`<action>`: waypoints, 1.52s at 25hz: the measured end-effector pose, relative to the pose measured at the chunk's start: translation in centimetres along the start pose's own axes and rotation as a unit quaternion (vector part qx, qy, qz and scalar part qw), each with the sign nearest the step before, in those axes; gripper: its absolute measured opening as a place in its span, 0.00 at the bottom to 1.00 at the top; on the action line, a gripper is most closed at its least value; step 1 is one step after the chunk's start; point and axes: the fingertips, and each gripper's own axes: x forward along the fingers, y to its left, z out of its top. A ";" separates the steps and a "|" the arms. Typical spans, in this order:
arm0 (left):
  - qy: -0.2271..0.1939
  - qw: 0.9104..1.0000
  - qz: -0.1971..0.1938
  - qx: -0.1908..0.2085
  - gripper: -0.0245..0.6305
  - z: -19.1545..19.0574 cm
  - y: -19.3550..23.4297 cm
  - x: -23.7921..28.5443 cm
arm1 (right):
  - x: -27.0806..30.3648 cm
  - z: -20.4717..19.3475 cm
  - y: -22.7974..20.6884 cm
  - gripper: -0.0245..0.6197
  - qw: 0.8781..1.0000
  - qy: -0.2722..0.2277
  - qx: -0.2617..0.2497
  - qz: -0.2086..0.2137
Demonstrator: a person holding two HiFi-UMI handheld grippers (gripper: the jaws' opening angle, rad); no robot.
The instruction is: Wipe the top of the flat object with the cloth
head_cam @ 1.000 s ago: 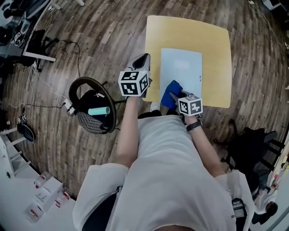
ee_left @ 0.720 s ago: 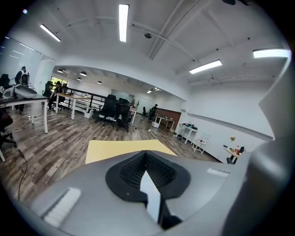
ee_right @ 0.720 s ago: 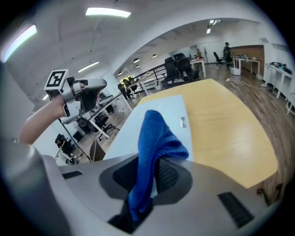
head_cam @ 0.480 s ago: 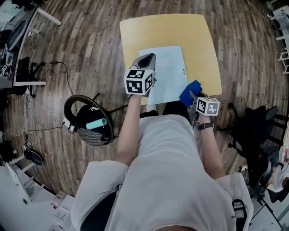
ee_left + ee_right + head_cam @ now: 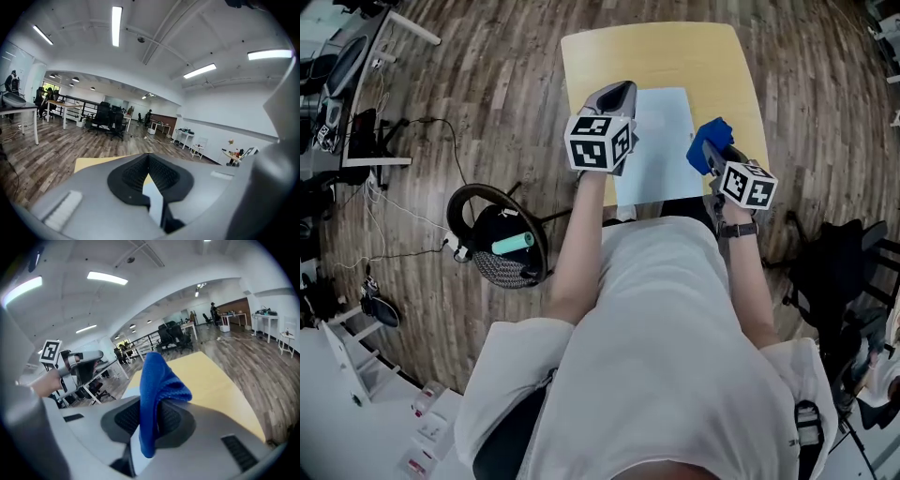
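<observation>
A flat pale sheet (image 5: 661, 141) lies on the yellow table (image 5: 675, 56). My right gripper (image 5: 711, 152) is shut on a blue cloth (image 5: 709, 141), which stands up out of its jaws in the right gripper view (image 5: 157, 380). It is held in the air just right of the sheet, over the table's right part. My left gripper (image 5: 619, 92) hovers over the sheet's left edge with its jaws together and nothing in them; in the left gripper view (image 5: 149, 157) a sliver of the sheet shows under the pads.
A round black stool (image 5: 499, 239) with a teal cylinder (image 5: 511, 244) on it stands on the wood floor to the left. Cables and a desk leg (image 5: 370, 159) lie farther left. A black chair (image 5: 834, 272) is at the right.
The right gripper has carried the cloth from the sheet's near edge off to the right of the sheet and lifted it. The left gripper stays raised by the sheet's left edge.
</observation>
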 end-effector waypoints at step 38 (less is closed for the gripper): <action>-0.152 0.982 0.093 0.065 0.05 10.8 3.1 -3.5 | 0.9 21.2 12.4 0.13 0.947 -0.221 -0.230 -0.026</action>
